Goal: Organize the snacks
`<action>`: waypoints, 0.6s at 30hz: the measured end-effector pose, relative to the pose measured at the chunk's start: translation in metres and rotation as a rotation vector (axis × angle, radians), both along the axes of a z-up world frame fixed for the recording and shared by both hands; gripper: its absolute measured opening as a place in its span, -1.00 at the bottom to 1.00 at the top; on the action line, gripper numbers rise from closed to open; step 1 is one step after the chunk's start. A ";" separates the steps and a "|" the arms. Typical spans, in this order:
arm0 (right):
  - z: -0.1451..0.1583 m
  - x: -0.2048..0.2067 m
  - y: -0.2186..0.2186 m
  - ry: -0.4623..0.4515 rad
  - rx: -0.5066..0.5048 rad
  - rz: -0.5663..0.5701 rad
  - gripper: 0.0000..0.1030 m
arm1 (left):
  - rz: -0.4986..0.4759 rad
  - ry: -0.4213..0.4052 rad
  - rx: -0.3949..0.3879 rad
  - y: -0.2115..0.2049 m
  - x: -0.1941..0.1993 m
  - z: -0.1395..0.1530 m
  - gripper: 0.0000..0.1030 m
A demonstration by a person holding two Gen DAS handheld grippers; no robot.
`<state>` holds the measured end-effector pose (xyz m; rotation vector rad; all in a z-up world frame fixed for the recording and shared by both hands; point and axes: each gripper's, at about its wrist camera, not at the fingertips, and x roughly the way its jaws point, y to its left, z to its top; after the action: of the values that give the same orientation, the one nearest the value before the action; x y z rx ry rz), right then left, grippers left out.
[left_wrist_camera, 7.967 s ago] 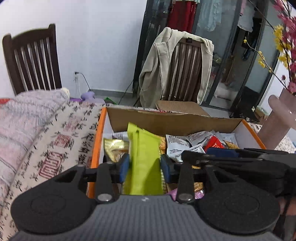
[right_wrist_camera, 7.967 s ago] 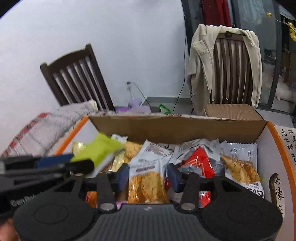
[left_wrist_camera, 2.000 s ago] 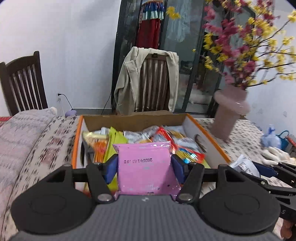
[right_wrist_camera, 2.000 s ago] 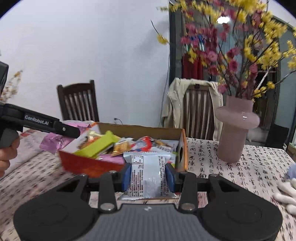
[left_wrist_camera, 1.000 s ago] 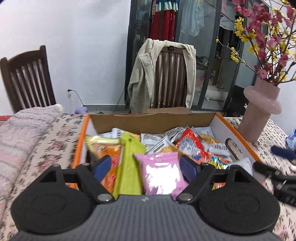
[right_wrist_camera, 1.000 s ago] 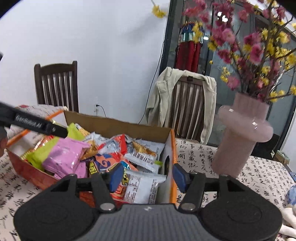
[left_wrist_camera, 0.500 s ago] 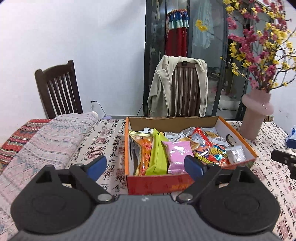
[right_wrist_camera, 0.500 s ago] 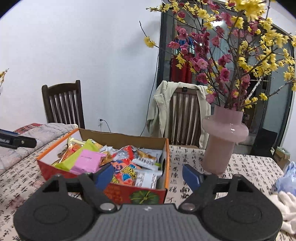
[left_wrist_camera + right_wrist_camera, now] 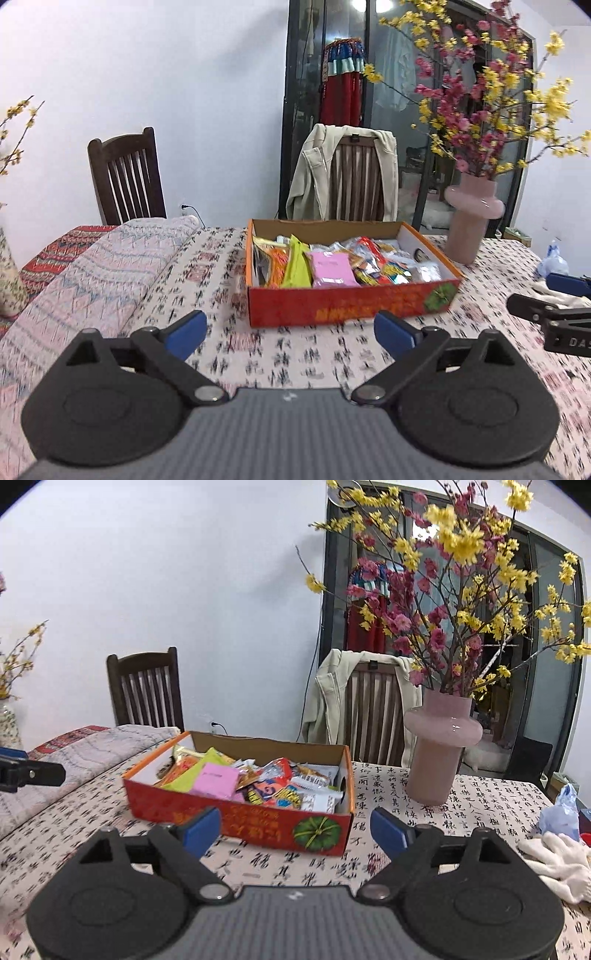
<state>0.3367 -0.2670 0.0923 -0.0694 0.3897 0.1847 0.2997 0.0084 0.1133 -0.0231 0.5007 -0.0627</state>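
Red snack box (image 9: 351, 306) sits ahead of both wide, empty grippers, left gripper (image 9: 288, 332) slightly nearer than right gripper (image 9: 295, 827).

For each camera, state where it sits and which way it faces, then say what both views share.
Left wrist: sits on the left gripper, facing across the table at the snack box; its own open fingers show, and the right gripper pokes in at the right edge.
Right wrist: sits on the right gripper, facing the box from nearer the vase; its open fingers show, and the left gripper at the left edge.
Shared: box, vase, pink packet, both chairs.
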 end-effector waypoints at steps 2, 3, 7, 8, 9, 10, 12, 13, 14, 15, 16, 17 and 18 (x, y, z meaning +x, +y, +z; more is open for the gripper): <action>-0.003 -0.015 0.002 -0.008 -0.005 0.005 0.71 | -0.010 -0.003 -0.004 -0.001 -0.016 -0.004 0.95; -0.004 -0.023 0.003 -0.010 -0.004 0.006 0.71 | -0.017 -0.008 -0.005 -0.003 -0.027 -0.006 0.95; -0.012 -0.053 0.004 -0.017 0.007 0.018 0.71 | -0.022 -0.027 0.010 -0.007 -0.058 -0.015 0.96; -0.015 -0.061 0.004 -0.020 0.009 0.018 0.71 | -0.022 -0.034 0.016 -0.008 -0.067 -0.018 0.96; -0.017 -0.069 0.005 -0.022 0.011 0.018 0.71 | -0.022 -0.038 0.019 -0.008 -0.074 -0.020 0.96; -0.019 -0.078 0.004 -0.026 0.012 0.023 0.71 | -0.024 -0.043 0.019 -0.009 -0.084 -0.023 0.97; -0.025 -0.097 0.004 -0.034 0.011 0.026 0.72 | -0.023 -0.041 0.005 -0.008 -0.101 -0.029 0.98; -0.028 -0.104 0.004 -0.035 0.009 0.027 0.73 | -0.028 -0.044 -0.003 -0.008 -0.110 -0.032 0.99; -0.031 -0.114 0.004 -0.036 0.009 0.028 0.73 | -0.034 -0.047 -0.005 -0.008 -0.120 -0.035 0.99; -0.034 -0.124 0.004 -0.038 0.009 0.029 0.74 | -0.032 -0.051 -0.003 -0.008 -0.131 -0.039 0.99; -0.037 -0.133 0.005 -0.039 0.009 0.030 0.75 | -0.030 -0.057 -0.002 -0.008 -0.141 -0.043 0.99; -0.039 -0.141 0.005 -0.040 0.010 0.031 0.78 | -0.029 -0.060 -0.003 -0.008 -0.150 -0.046 0.99; -0.042 -0.150 0.006 -0.041 0.011 0.032 0.79 | -0.027 -0.062 -0.006 -0.007 -0.160 -0.050 1.00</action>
<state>0.1870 -0.2612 0.0502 -0.0685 0.3463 0.2168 0.1399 0.0013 0.0631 -0.0202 0.4387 -0.0914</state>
